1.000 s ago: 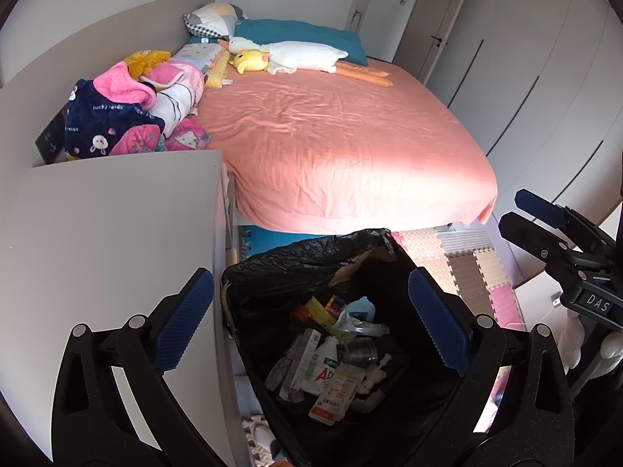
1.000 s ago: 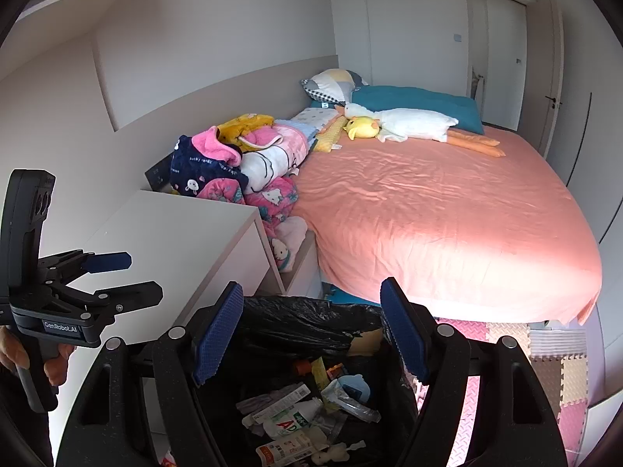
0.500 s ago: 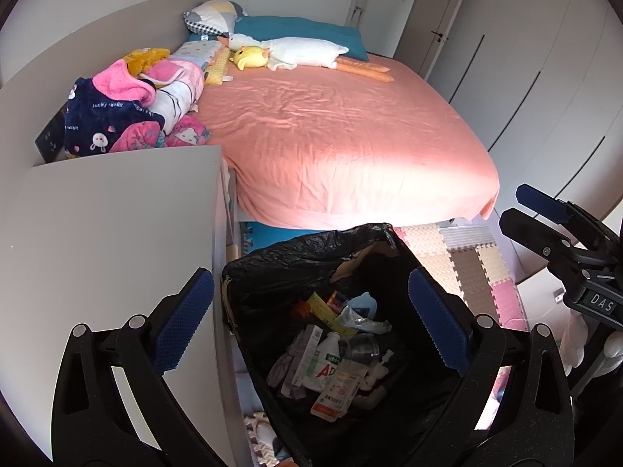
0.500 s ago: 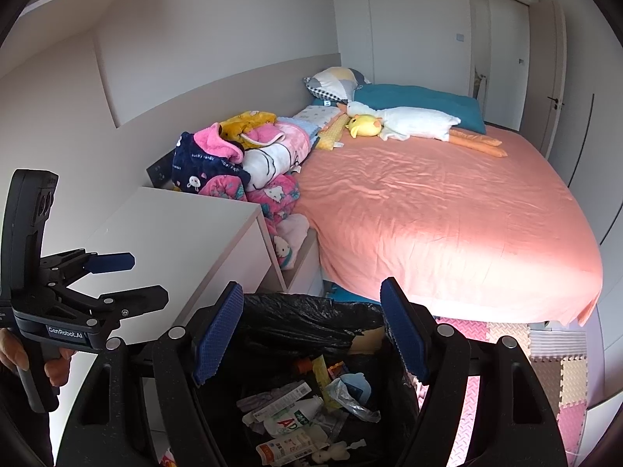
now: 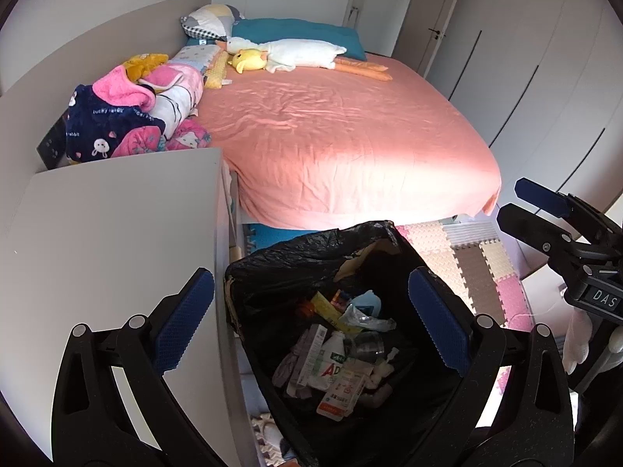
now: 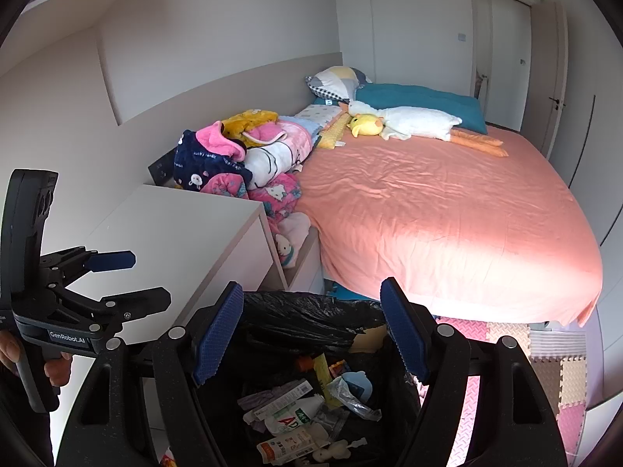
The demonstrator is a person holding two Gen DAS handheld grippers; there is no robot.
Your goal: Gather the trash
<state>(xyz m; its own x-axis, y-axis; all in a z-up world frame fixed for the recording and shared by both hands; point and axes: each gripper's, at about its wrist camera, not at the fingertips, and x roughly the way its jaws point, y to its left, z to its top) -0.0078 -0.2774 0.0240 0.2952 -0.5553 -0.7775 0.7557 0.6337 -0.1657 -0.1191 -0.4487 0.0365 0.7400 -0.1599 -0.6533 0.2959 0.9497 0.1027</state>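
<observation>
A black trash bag (image 5: 296, 268) stands open on the floor between the white cabinet and the bed; it also shows in the right wrist view (image 6: 307, 315). Inside lies trash (image 5: 335, 354): cartons, a white bottle, crumpled plastic, wrappers, also in the right wrist view (image 6: 300, 412). My left gripper (image 5: 311, 323) is open and empty above the bag's mouth; it also shows from the side in the right wrist view (image 6: 128, 276). My right gripper (image 6: 311, 330) is open and empty above the bag, and appears at the right edge of the left wrist view (image 5: 525, 202).
A white cabinet (image 5: 109, 241) stands left of the bag. A bed with a salmon sheet (image 5: 350, 136) lies behind, with a pile of clothes (image 5: 132, 116), pillows and a plush goose (image 5: 296, 52). Foam floor mats (image 5: 475, 260) lie to the right. Wardrobe doors (image 5: 545, 78) line the right wall.
Both grippers have risen slightly and drawn back a little; the bag sits lower in both views. Both stay open and empty.
</observation>
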